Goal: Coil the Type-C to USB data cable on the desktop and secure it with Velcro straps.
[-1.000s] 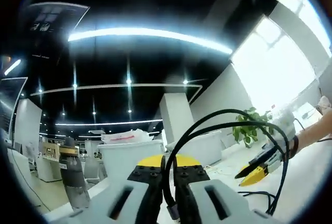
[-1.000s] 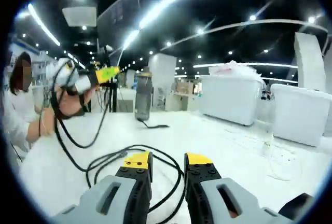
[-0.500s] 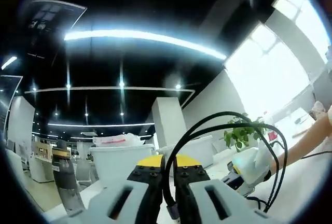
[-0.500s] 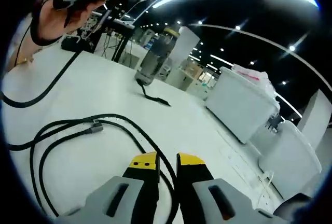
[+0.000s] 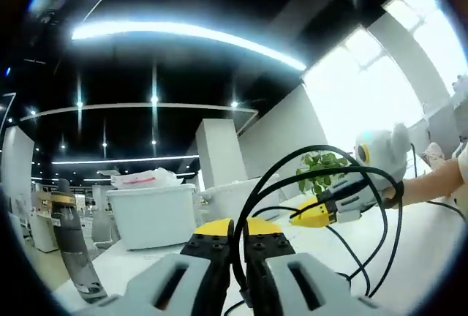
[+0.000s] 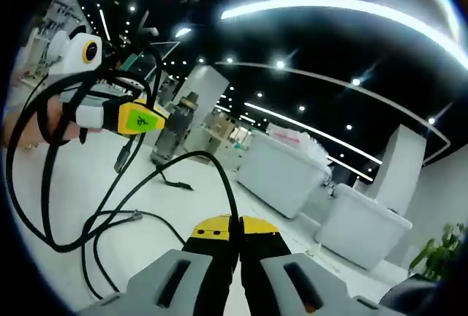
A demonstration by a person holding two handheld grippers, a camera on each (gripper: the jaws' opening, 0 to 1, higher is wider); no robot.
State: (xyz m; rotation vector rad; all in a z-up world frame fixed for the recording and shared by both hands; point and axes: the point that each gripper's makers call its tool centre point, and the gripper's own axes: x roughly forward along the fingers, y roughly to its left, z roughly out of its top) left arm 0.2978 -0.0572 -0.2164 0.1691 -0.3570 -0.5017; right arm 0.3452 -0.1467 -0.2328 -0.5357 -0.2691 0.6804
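Note:
The black data cable (image 5: 272, 181) stands in loops out of my left gripper (image 5: 234, 232), which is shut on it. In the right gripper view my right gripper (image 6: 234, 228) is shut on a strand of the cable (image 6: 194, 154) that arcs up and left from its tips. That strand runs to the left gripper (image 6: 142, 120), held up at the left with the cable loops hanging below it. One cable plug (image 6: 135, 216) lies on the white table (image 6: 44, 177); another plug (image 6: 123, 159) dangles. A short black strip (image 6: 175, 182) lies near a bottle. The right gripper (image 5: 307, 217) reaches in from the right.
A grey bottle (image 6: 175, 129) stands on the table behind the strip, also seen as the bottle (image 5: 73, 257). White bins (image 6: 281, 173) stand at the far edge. A person's forearm (image 5: 439, 181) is at the right, a potted plant (image 6: 439, 257) beyond.
My right gripper went from open above the table to shut on a cable strand and rose with it. The left gripper stayed shut on the loops.

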